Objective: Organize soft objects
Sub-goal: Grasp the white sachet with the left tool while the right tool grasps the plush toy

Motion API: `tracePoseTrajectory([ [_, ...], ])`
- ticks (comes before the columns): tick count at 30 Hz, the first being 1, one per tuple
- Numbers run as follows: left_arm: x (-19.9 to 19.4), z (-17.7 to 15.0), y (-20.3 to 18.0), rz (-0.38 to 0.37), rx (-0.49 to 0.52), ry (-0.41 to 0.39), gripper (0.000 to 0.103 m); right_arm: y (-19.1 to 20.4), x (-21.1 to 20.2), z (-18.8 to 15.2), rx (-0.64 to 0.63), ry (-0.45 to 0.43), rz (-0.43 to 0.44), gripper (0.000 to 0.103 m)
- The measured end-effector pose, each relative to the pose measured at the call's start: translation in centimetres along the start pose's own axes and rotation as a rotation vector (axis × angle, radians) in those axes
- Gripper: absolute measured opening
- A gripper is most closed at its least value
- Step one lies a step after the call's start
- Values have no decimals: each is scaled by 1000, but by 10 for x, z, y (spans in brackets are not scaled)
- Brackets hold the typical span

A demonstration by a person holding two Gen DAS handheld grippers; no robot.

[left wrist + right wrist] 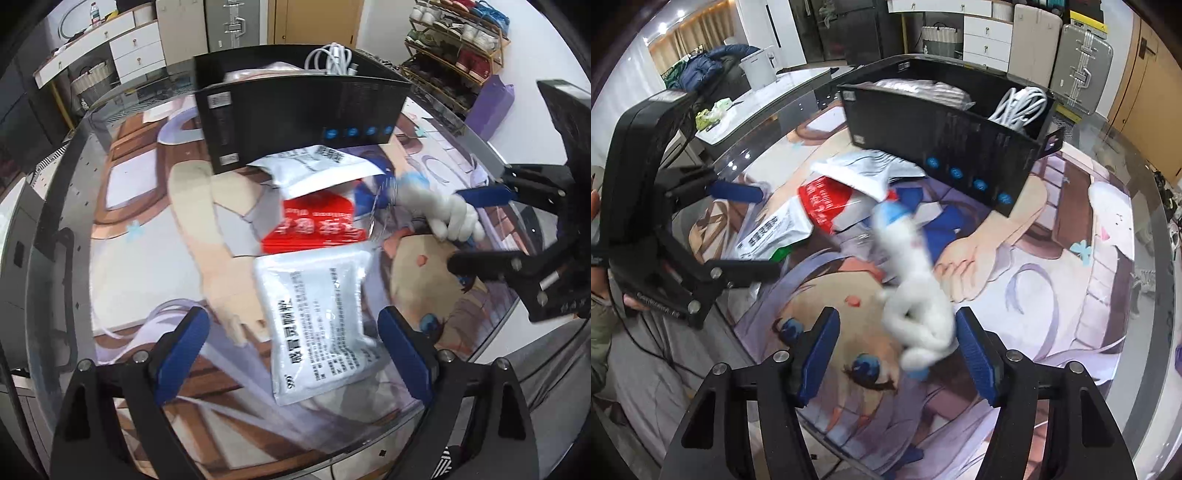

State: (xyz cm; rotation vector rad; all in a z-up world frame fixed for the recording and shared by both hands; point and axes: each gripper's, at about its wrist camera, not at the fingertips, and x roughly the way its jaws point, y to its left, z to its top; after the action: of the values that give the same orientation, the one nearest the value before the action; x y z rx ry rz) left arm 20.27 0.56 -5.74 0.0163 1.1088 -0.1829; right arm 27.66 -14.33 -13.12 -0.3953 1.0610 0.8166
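A white plush toy with blue parts lies on the printed mat, its lower end between the open fingers of my right gripper; it also shows in the left wrist view. A white printed pouch lies between the open fingers of my left gripper. A red packet and a second white pouch lie beyond it. A black box holds a white cable and a pale soft item.
The round glass table carries an anime-print mat. A shoe rack and a purple bag stand behind it. Drawers and suitcases line the far wall. The black box sits at the back of the mat.
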Motion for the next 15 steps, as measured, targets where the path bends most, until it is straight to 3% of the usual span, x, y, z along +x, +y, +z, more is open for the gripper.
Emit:
tracePoseTrajectory([
  [2, 0, 1, 2, 4, 4, -5, 93, 4, 0, 0, 8, 1, 41, 67],
  [7, -2, 1, -1, 16, 33, -7, 89, 8, -1, 6, 32, -38, -26, 67],
  [13, -2, 1, -12, 20, 87, -12, 58, 5, 11, 22, 61, -58, -62, 66],
  [15, -2, 1, -14, 13, 96, -15, 53, 5, 15, 24, 57, -52, -60, 57],
])
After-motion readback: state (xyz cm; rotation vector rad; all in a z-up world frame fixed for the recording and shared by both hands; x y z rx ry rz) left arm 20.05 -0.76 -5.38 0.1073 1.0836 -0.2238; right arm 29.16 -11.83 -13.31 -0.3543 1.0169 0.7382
